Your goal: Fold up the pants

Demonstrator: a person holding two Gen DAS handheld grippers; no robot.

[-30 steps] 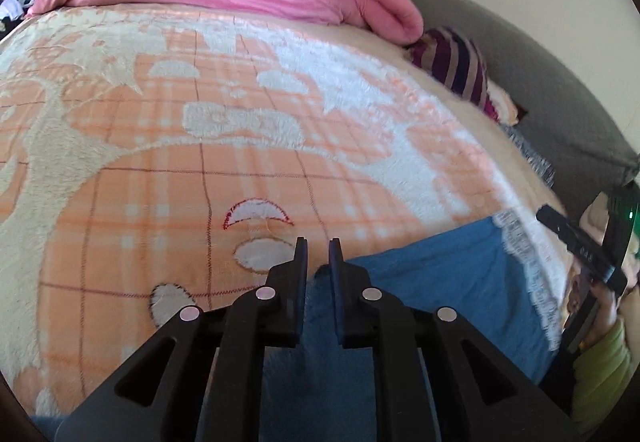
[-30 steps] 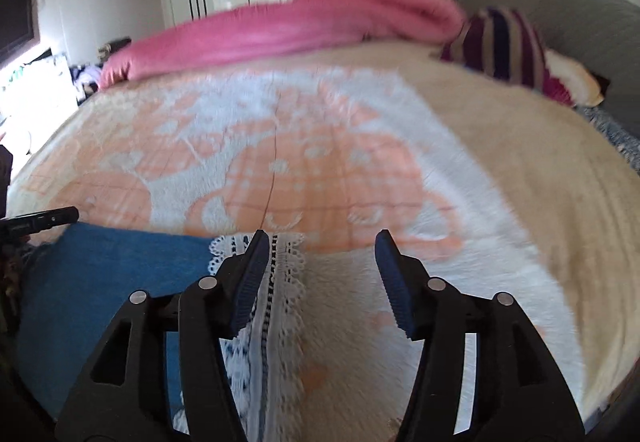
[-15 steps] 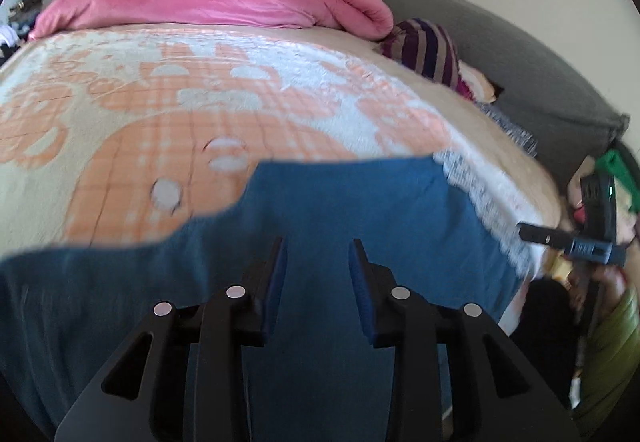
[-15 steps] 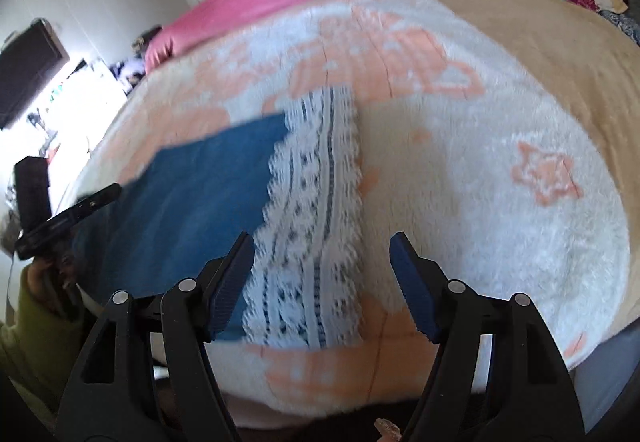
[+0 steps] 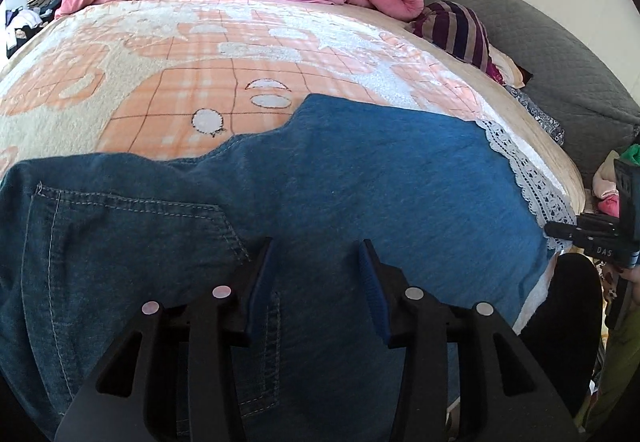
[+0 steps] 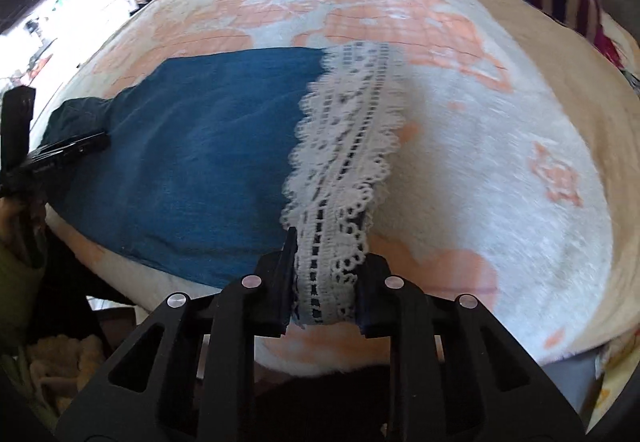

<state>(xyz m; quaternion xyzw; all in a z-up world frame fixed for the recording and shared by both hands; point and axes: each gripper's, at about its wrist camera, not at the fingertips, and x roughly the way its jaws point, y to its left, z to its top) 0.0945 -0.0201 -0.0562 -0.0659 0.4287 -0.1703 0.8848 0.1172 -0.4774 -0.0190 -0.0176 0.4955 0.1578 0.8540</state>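
Along the near edge of the bed the pants lie flat. The right gripper has just closed on their lace hem, probably to fold it over; the left gripper, just opened, hovers empty.

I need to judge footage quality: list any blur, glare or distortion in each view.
Left wrist view: sharp; fisheye bows the bed, dark corners frame it; stitching on the jeans reads crisply. Right wrist view: motion blur smears the lace trim and the blanket; window light blows out the upper left.
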